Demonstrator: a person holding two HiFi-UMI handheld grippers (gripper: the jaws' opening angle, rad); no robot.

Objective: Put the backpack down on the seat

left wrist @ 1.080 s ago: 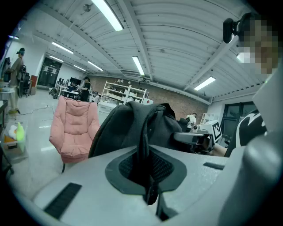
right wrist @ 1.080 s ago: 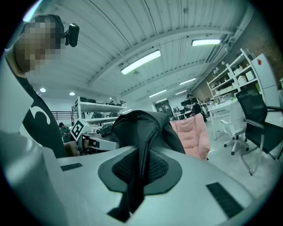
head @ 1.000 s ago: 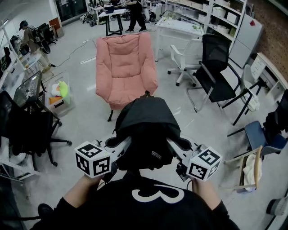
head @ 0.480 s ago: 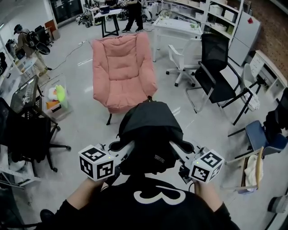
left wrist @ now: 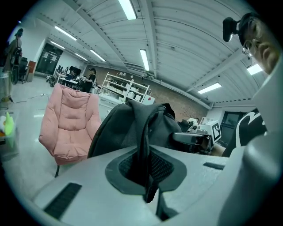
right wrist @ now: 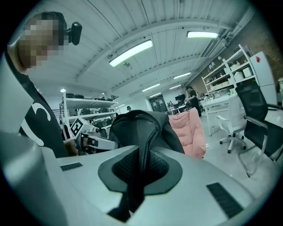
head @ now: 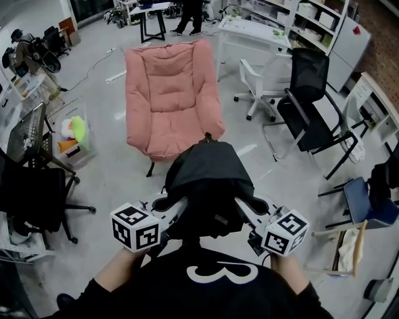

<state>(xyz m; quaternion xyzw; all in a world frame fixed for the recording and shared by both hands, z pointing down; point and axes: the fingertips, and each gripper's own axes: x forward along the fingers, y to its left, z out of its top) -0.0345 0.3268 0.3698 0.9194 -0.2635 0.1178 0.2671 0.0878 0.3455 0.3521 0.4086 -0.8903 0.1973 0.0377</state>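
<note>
A black backpack [head: 209, 180] hangs in the air in front of me, held up by its two shoulder straps. My left gripper [head: 163, 204] is shut on the left strap [left wrist: 143, 163]. My right gripper [head: 248, 207] is shut on the right strap [right wrist: 141, 170]. In each gripper view the strap runs down between the closed jaws, with the bag's body [left wrist: 126, 128] [right wrist: 139, 126] just beyond. A pink padded armchair [head: 171, 93] stands on the floor ahead, its seat bare; it also appears as the pink chair [left wrist: 68, 119] [right wrist: 192, 132] behind the bag.
To the right stand a black office chair [head: 312, 106] and a white chair [head: 265, 78]. Another black chair [head: 31, 187] and a clear bin of toys [head: 72, 134] sit at the left. A blue chair [head: 365, 205] is at the far right. A person [head: 190, 7] stands at the back.
The backpack and both grippers have moved forward toward the pink armchair, which now lies closer. Both grips on the straps are unchanged.
</note>
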